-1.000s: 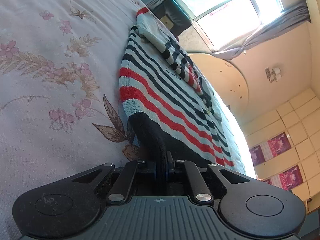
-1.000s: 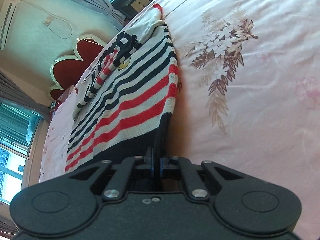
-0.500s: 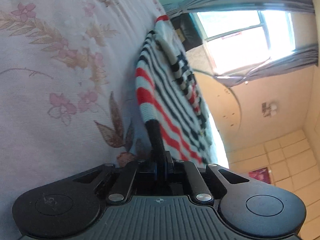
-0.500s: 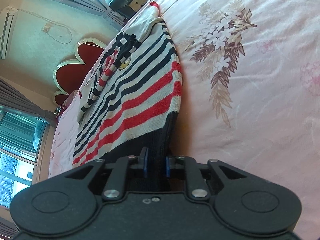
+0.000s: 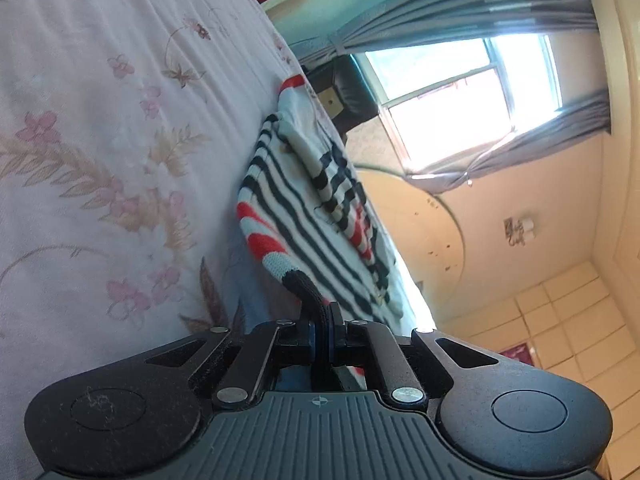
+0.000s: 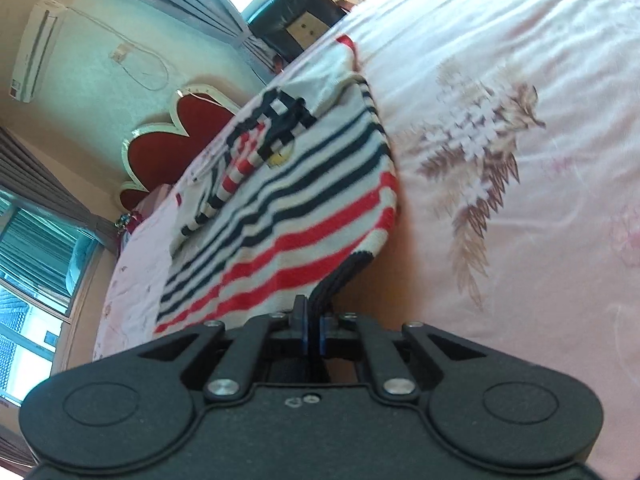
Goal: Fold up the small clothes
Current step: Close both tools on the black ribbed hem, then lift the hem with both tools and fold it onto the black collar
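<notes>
A small knitted sweater (image 5: 304, 208), white with black and red stripes and a black ribbed hem, lies on the flowered bed sheet (image 5: 100, 160). One sleeve is folded across its chest. My left gripper (image 5: 322, 336) is shut on one corner of the black hem, which rises off the sheet in a tight bunch. In the right wrist view the same sweater (image 6: 304, 208) stretches away from me. My right gripper (image 6: 314, 332) has its jaws closing and pinches the other hem corner between its pads. The hem edge hangs lifted between the two grips.
Pink flowered sheet (image 6: 520, 120) spreads wide to the right of the sweater. A red scalloped headboard (image 6: 160, 152) stands at the far end, with a dark bedside cabinet (image 6: 304, 20) beyond the bed edge. A curtained window (image 5: 460, 96) is behind.
Both hem corners have come up off the sheet and the near stripes now bulge. The left view has rolled. The right jaws parted slightly half a second ago and now pinch the hem again.
</notes>
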Available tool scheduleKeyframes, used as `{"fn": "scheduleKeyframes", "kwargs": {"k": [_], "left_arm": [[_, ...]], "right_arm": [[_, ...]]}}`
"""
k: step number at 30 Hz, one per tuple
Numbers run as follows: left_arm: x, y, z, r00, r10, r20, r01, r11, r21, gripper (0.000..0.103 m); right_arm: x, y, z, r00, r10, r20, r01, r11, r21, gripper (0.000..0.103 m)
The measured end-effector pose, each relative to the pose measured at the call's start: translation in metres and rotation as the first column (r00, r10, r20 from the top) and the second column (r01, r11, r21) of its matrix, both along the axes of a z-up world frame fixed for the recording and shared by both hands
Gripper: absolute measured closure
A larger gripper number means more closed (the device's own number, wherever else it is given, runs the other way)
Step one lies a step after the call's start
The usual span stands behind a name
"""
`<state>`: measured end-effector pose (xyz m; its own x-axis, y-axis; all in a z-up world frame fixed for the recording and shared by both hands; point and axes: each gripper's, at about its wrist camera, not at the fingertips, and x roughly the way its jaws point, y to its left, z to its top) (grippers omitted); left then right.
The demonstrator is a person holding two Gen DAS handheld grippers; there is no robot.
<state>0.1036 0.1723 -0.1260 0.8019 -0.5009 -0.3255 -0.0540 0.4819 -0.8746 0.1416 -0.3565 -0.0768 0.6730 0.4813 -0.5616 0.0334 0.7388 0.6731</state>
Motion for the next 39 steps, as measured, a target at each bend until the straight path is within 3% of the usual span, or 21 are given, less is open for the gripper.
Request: {"fn": "scheduleKeyframes", "kwargs": {"k": [7,13,18,26,32,37,39], "left_arm": [[0.054,0.006,0.029,0.997,0.038,0.066,-0.034,0.998,-0.054,0.098],[0.134,0.001,0.070,0.992,0.031,0.119,-0.031,1.000,-0.004,0.098],[0.213,0.000,0.086,0.996,0.019,0.086,-0.024,0.998,0.062,0.097],[0.305,-0.004,0.069,0.999,0.015,-0.031,-0.011,0.989,0.147,0.098],[0.342,-0.006,0.040,0.992,0.048,-0.117,-0.033,0.991,0.127,0.097],[0.358,-0.008,0.029,0.996,0.053,-0.071,-0.049,0.997,0.060,0.097],[0.364,-0.007,0.026,0.996,0.071,-0.045,-0.069,0.996,0.049,0.095]], "right_arm": [[0.046,-0.006,0.035,0.996,-0.012,0.090,0.013,1.000,-0.010,0.098],[0.116,-0.014,0.068,0.988,-0.044,0.150,0.043,0.999,0.011,0.098],[0.189,-0.017,0.080,0.988,-0.054,0.142,0.049,0.998,0.041,0.097],[0.294,-0.022,0.042,0.997,-0.057,0.048,0.053,0.995,0.085,0.097],[0.346,-0.021,0.000,0.998,-0.047,-0.045,0.052,0.992,0.117,0.097],[0.372,-0.020,-0.021,0.998,-0.029,-0.050,0.037,0.986,0.163,0.097],[0.377,-0.020,-0.023,0.999,-0.032,-0.029,0.037,0.987,0.158,0.088]]}}
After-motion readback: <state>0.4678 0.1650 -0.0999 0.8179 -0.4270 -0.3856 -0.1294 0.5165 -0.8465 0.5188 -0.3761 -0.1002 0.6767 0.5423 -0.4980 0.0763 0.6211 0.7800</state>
